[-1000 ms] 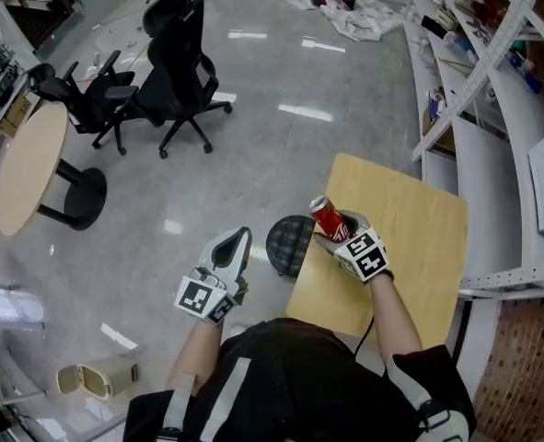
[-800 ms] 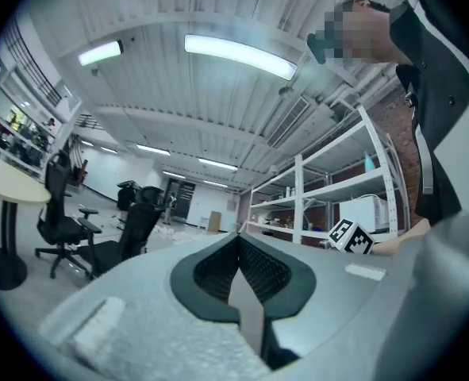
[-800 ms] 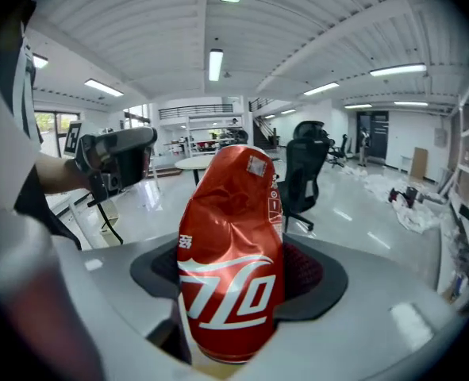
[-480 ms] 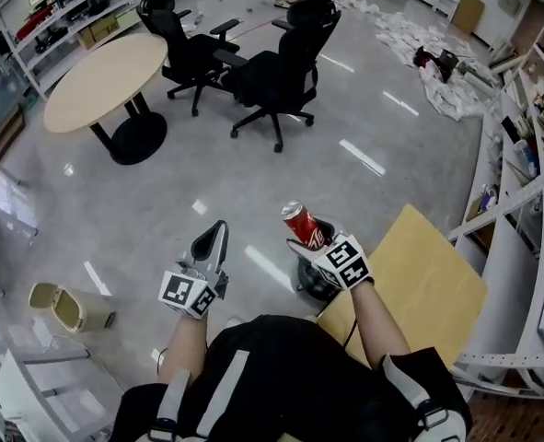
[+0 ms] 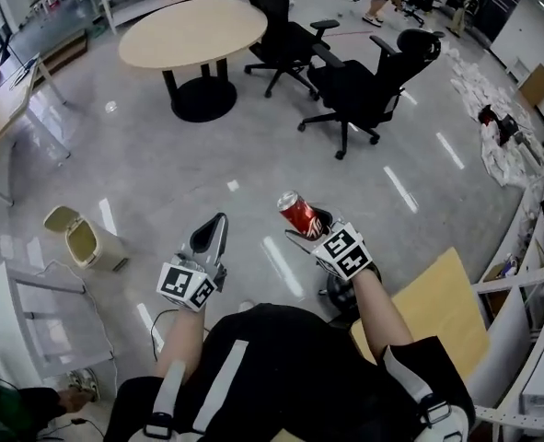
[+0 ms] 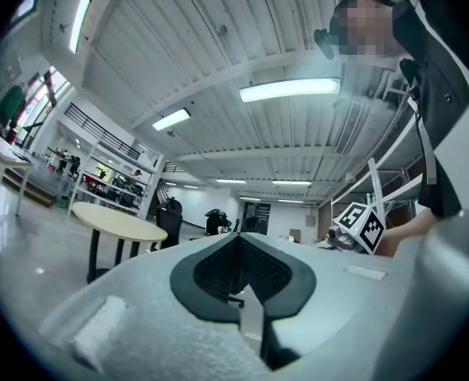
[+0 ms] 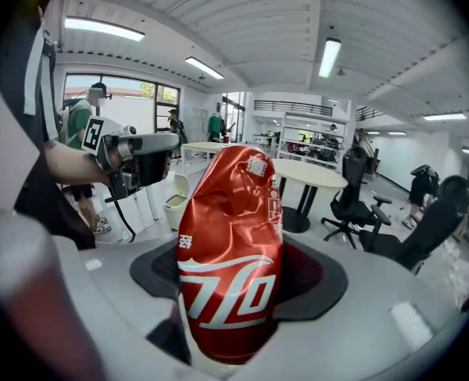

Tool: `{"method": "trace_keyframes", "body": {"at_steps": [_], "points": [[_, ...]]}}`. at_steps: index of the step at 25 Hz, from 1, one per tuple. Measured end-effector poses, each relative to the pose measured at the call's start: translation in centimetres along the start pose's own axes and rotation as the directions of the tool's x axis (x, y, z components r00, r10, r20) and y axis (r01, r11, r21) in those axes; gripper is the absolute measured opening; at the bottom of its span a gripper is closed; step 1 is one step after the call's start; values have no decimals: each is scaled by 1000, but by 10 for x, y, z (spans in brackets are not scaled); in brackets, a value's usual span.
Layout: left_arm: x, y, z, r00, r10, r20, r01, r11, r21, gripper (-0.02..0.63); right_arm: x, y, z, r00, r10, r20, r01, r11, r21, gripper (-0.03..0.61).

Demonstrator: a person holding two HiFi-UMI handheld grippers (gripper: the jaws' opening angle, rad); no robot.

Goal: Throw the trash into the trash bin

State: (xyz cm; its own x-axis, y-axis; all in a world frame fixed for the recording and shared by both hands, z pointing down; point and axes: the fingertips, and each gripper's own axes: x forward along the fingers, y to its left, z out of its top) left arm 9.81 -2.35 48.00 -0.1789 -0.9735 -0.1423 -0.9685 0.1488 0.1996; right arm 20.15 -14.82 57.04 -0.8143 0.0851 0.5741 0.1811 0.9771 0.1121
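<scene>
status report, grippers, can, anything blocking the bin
Right gripper shut on dented red drink can. Left gripper shut, empty. Beige plastic trash bin off to the left, lid open, nothing seen blocking.

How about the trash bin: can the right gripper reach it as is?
Likely not yet: trash bin sits on the floor well left, past the left gripper; open floor between.

- Round table (image 5: 193, 33): well ahead of the left gripper (image 5: 214, 230).
- Black office chair (image 5: 364, 86): well ahead of the right gripper (image 5: 301, 233).
- Second chair (image 5: 285, 35): farther ahead, beside the round table.
- Wooden tabletop (image 5: 437, 311): behind the right gripper, to its right.
- Papers (image 5: 502, 145): on the floor, far right.
</scene>
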Motion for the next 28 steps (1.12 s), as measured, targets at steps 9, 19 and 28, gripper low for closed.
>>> {"method": "trace_keyframes", "body": {"at_steps": [9, 19, 28], "points": [[-111, 98, 34, 950, 309, 53, -311, 950, 34, 3, 102, 82, 88, 966, 259, -17, -257, 948, -190, 314], [-184, 148, 32, 834, 547, 73, -550, 834, 35, 3, 189, 146, 135, 868, 492, -61, -479, 800, -361, 314], [-186, 199, 72, 710, 692, 129, -704, 703, 101, 3, 255, 136, 196, 779, 626, -39, -576, 689, -440, 314]]}}
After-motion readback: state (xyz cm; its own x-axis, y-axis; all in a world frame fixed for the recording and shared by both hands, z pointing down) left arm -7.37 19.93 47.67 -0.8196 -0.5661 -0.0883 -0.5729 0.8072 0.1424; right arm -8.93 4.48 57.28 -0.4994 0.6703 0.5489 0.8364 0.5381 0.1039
